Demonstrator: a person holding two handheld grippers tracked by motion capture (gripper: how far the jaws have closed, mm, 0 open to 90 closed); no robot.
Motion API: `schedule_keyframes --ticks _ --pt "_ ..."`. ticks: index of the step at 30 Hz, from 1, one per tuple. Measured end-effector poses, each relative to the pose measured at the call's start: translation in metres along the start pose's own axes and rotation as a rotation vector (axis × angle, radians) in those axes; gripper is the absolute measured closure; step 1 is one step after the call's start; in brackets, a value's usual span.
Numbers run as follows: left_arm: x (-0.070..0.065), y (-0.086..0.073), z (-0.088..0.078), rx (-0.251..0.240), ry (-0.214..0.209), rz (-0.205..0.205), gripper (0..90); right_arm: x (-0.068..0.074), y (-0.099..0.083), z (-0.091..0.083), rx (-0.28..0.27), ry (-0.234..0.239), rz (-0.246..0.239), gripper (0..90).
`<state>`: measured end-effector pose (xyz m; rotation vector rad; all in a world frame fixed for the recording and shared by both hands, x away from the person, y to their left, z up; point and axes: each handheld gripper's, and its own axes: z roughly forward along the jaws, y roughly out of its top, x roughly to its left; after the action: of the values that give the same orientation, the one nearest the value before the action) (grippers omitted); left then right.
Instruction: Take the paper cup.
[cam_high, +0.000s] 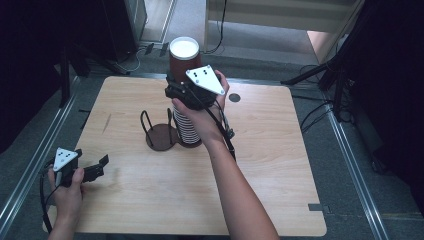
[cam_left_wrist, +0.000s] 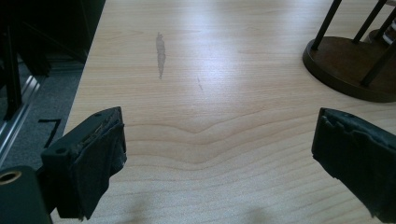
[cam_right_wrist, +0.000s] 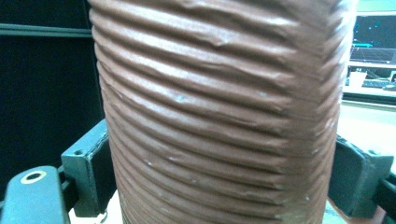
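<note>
**High view: right tool clamps tall stack of brown cups**

High view, from above the tabletop: the right tool, held in a person's right hand, grips a tall stack of brown ribbed paper cups partway up its height. The stack rises from near the middle of the tabletop, toward the far edge, its white inside showing at the top. Just beside the foot of the stack, on the side of the left edge, stands a dark round wire holder with upright rods.

In the right gripper view, the ribbed brown wall of the stack sits between the two jaws, which press against it on either side.

The left tool rests in the person's left hand near the tabletop's near left corner, well apart from the stack. In the left gripper view its jaws stand wide apart with nothing between them but bare wood, the holder's base ahead.
</note>
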<state>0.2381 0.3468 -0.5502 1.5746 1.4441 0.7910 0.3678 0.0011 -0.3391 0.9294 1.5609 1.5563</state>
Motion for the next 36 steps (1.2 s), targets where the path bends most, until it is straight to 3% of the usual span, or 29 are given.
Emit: schedule_keyframes --ticks 18,21,28,32,36 --pt "0.0 0.0 -0.001 -0.012 0.008 -0.005 3.8 0.0 0.036 -0.004 -0.059 0.017 -0.008 12.4" --pt "0.0 -0.001 -0.002 -0.023 0.028 -0.005 3.8 -0.001 0.041 -0.008 -0.072 0.012 -0.013 12.4" --pt "0.001 -0.001 -0.002 -0.023 0.017 -0.013 3.8 -0.011 0.049 -0.018 -0.084 -0.015 -0.017 12.3" --pt "0.001 -0.001 -0.003 -0.048 0.021 -0.007 15.3 -0.02 0.054 -0.026 -0.089 -0.041 -0.011 12.3" --pt "-0.001 -0.001 -0.003 -0.045 0.024 0.01 14.7 -0.03 0.055 -0.035 -0.095 -0.063 -0.014 12.2"
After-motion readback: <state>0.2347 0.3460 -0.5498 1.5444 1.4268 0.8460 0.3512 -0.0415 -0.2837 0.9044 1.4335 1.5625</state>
